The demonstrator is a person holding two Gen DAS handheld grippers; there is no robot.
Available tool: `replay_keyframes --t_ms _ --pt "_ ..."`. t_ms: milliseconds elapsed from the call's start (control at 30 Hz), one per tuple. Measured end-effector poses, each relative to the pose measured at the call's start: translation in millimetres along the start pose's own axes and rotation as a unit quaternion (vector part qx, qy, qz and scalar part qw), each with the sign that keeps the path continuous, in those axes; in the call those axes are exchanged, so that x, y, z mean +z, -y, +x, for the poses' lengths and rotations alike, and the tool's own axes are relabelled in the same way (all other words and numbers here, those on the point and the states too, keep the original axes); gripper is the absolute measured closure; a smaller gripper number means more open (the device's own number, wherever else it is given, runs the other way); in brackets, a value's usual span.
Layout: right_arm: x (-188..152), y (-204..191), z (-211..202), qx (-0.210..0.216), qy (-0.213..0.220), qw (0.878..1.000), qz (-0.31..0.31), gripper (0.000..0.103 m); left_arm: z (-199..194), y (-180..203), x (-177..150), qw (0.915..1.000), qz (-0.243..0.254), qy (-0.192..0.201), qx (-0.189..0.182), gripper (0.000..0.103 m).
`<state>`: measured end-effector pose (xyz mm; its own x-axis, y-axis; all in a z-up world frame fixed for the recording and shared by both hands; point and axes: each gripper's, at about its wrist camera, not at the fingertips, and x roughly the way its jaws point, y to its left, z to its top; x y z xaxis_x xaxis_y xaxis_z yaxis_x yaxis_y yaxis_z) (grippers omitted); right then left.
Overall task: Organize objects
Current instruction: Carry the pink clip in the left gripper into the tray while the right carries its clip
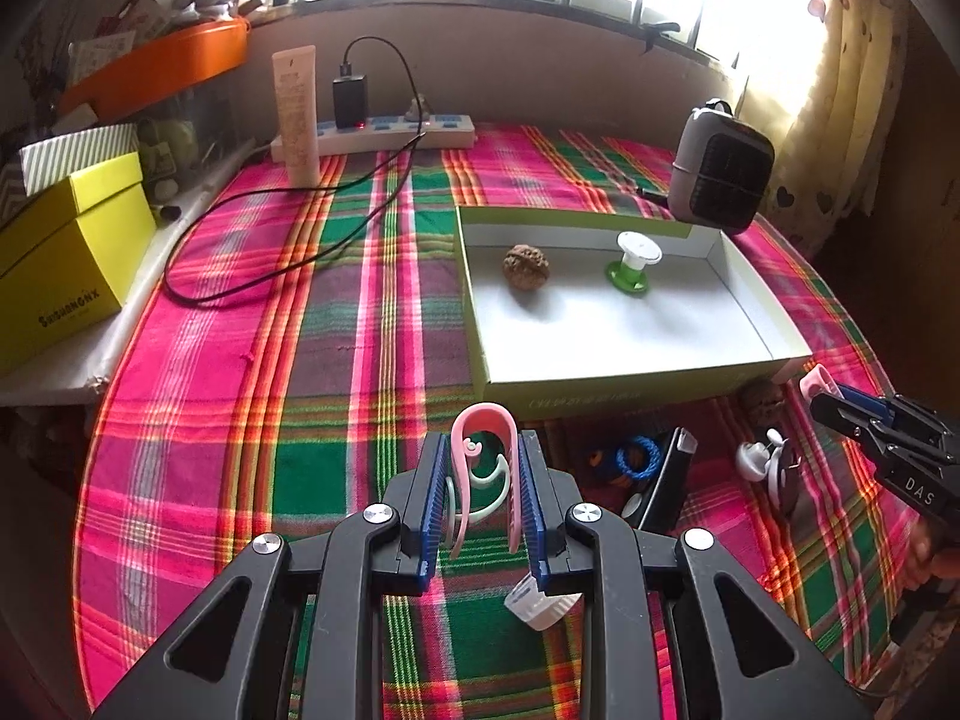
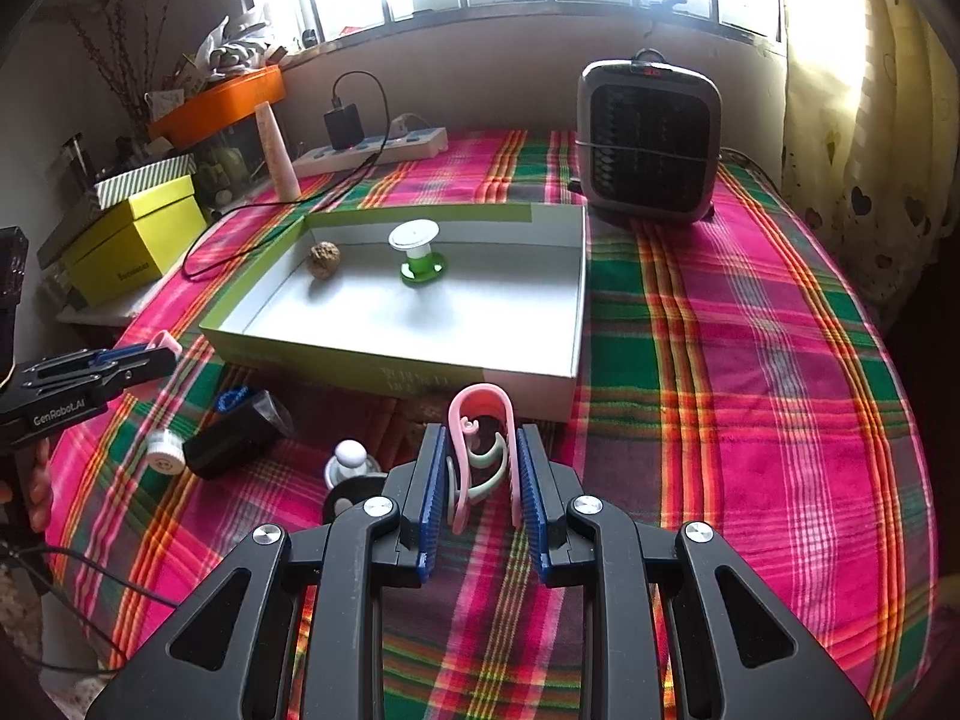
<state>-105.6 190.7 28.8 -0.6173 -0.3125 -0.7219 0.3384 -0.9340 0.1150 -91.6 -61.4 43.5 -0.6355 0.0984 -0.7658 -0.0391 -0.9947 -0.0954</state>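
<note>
In the left wrist view my left gripper (image 1: 485,444) is shut on a pink U-shaped hook (image 1: 483,413) with a mint-green hook (image 1: 493,483) tangled in it. The right wrist view shows my right gripper (image 2: 480,435) shut on a second pink hook (image 2: 480,394), also with a mint-green piece (image 2: 487,459). Both grippers hover over the plaid cloth just in front of a shallow green-walled box (image 1: 600,387) (image 2: 384,375). A walnut (image 1: 525,264) (image 2: 324,259) and a green-and-white spool (image 1: 631,264) (image 2: 420,252) are inside the box. Each gripper also shows at the edge of the other's view, the right gripper (image 1: 840,399) and the left gripper (image 2: 144,360).
Loose items lie before the box: a blue ring (image 1: 637,457), a black case (image 2: 234,441), white pieces (image 1: 757,461) (image 2: 163,459), a white cap (image 1: 543,600). A grey heater (image 2: 648,141) stands behind the box. A power strip (image 1: 390,135), tube (image 1: 297,114) and yellow box (image 1: 66,258) sit at the left.
</note>
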Motion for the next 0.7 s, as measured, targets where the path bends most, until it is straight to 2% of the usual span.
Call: replay_keyframes --t_ms 700 --pt "35.4 -18.2 10.7 0.036 0.011 0.999 -0.009 0.078 9.7 18.7 33.7 0.9995 0.007 0.012 -0.029 0.082"
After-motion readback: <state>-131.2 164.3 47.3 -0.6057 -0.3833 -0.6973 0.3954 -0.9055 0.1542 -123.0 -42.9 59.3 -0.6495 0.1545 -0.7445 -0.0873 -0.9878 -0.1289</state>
